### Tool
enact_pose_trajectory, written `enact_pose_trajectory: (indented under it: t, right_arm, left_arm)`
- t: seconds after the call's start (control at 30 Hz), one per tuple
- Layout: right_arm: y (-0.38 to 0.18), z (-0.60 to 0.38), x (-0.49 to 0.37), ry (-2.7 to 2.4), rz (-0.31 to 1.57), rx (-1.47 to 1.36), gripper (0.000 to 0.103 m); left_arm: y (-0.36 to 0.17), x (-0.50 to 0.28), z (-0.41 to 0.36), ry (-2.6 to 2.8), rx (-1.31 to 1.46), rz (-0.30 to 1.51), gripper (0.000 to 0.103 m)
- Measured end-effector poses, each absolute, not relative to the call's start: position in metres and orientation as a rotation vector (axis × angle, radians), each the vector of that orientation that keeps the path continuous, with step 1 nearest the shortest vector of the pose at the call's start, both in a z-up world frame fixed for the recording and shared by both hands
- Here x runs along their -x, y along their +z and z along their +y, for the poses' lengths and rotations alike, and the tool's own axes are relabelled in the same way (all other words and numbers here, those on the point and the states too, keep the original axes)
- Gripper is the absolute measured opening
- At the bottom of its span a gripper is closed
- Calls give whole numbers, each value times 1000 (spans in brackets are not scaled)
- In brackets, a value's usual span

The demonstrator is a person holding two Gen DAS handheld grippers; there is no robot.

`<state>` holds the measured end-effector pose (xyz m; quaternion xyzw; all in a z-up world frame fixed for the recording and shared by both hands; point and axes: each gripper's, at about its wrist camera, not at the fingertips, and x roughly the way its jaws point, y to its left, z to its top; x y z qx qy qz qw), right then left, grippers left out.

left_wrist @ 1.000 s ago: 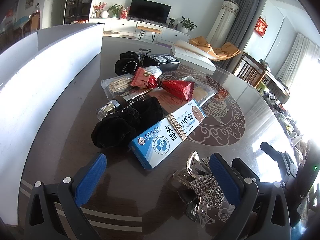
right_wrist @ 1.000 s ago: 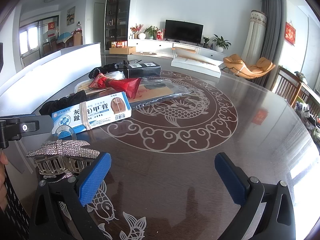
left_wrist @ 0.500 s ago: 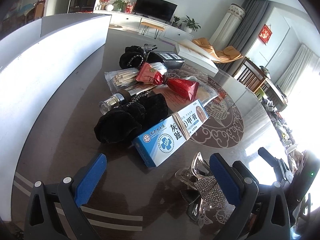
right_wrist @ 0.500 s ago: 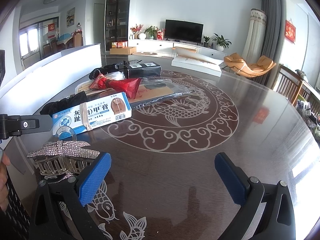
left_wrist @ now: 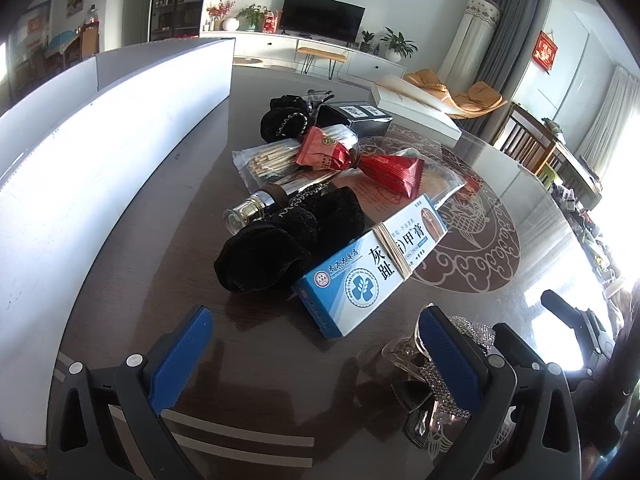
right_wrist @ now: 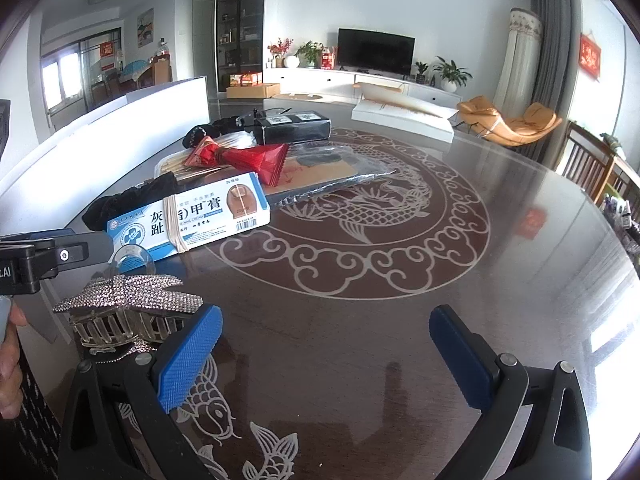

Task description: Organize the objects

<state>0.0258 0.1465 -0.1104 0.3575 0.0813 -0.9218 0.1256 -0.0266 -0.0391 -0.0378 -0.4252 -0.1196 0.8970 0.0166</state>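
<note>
Your left gripper (left_wrist: 316,356) is spread wide, its blue pads hovering over the dark table (left_wrist: 256,360) with nothing between them. Your right gripper (right_wrist: 326,354) is likewise wide apart and grasps nothing.

From the left wrist view, the blue-and-white medicine box (left_wrist: 372,266) lies at about 12 o'clock just beyond the pads, a rubber band around its middle. A black fabric scrunchie (left_wrist: 280,246) touches its far side at 11 o'clock. Behind those sit a small glass bottle (left_wrist: 250,210), red snack packets (left_wrist: 360,160), a clear bag of sticks (left_wrist: 268,158) and a black box (left_wrist: 354,118). A long white panel (left_wrist: 80,168) curves along 9 to 10 o'clock. The rhinestone hair clip (left_wrist: 436,376) is mostly hidden behind the right-hand pad at 3 o'clock.

Only the right wrist view shows that clip (right_wrist: 128,314) in full: a star-shaped sparkling top over clear teeth, resting at 9 o'clock just beside the left-hand pad. That view also shows the box (right_wrist: 190,218) at 10 o'clock and the dragon pattern (right_wrist: 356,212) spread at 12 o'clock.
</note>
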Motion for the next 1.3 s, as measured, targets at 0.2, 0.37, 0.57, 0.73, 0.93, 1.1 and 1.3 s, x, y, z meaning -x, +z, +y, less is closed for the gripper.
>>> enact_pose_trajectory:
  t: [0.2,0.37,0.57,0.73,0.93,1.1,1.3]
  right_arm:
    - [-102,150,-33,-2484,33,-1085,103]
    - [-104,114,-46,-2346,176,-1117,103]
    - [-107,92,-53,-2246,97,-1165,103]
    - [-121,57,-47,-2222,296,-1232,103]
    - [-120,110,-23,-2367,258,-1278,103]
    - [-113,165,-23,-2474,113,-1336,103]
    - [-107,126,-50,-2321,37,-1273,103]
  left_arm:
    - [-37,26,-50,2817,1320,-437,103]
    - [-36,23,-65,2841,1302,-530,103]
    - [-36,21,-82,2855,1277,-652,103]
    - [-36,20,-86,2860,1280,-680,103]
    - [-38,18,-93,2850,1266,-734,103]
    - [-37,21,-84,2854,1272,-673,103]
    - [-37,19,-94,2878,1269,-731,103]
